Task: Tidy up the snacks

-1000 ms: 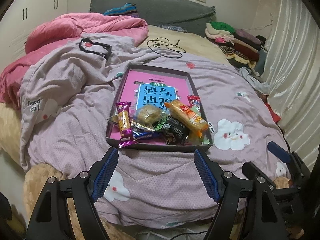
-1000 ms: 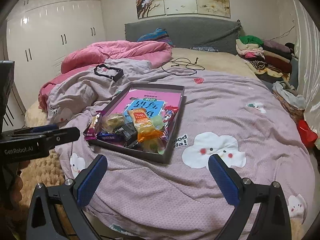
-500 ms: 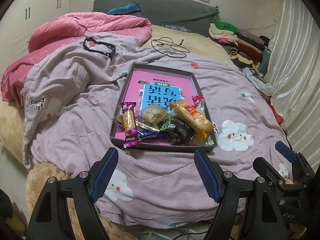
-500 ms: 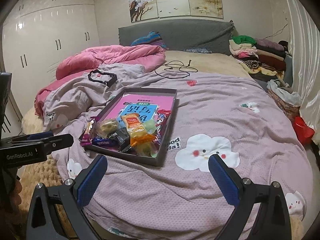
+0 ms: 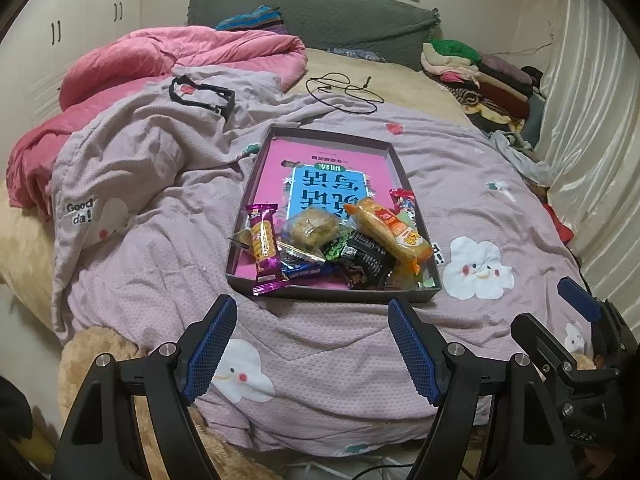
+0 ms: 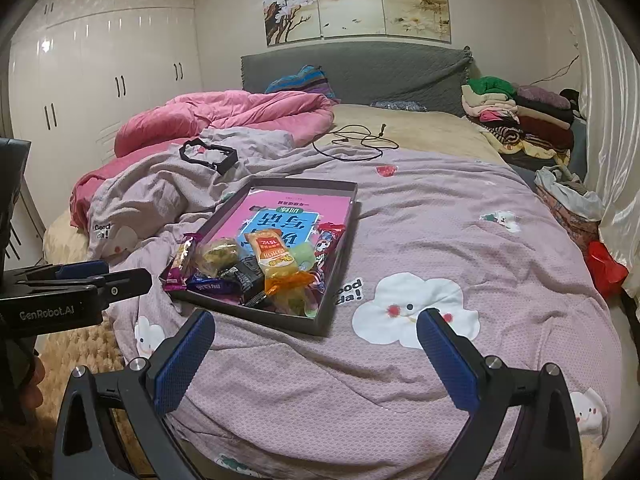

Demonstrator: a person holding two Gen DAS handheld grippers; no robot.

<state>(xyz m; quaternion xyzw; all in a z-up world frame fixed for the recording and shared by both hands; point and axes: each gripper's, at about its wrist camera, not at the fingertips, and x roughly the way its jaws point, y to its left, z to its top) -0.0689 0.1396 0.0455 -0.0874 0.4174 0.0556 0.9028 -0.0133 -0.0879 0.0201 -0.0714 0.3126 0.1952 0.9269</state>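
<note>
A shallow dark box [image 5: 332, 295] [image 6: 344, 216] with a pink and blue lining lies on the lilac blanket. Several wrapped snacks are piled at its near end: a purple biscuit pack [image 5: 264, 248] [image 6: 181, 261] overhanging the near rim, a round cake in clear wrap [image 5: 314, 226] [image 6: 219, 254], an orange pack [image 5: 390, 234] [image 6: 274, 256], a black pack [image 5: 366, 258] and a red one [image 5: 404, 204]. My left gripper [image 5: 312, 354] is open and empty, just short of the box. My right gripper [image 6: 316, 356] is open and empty, to the right of the box.
A black plastic frame [image 5: 202, 96] and a black cable [image 5: 344, 92] lie further up the bed. A pink duvet [image 5: 180, 56] is bunched at the far left. Folded clothes [image 6: 516, 116] are stacked at the far right. A curtain [image 5: 592, 128] hangs on the right.
Both grippers have drawn back and risen slightly, so the box sits a little further off in each view. Nothing was picked up; both stay open.
</note>
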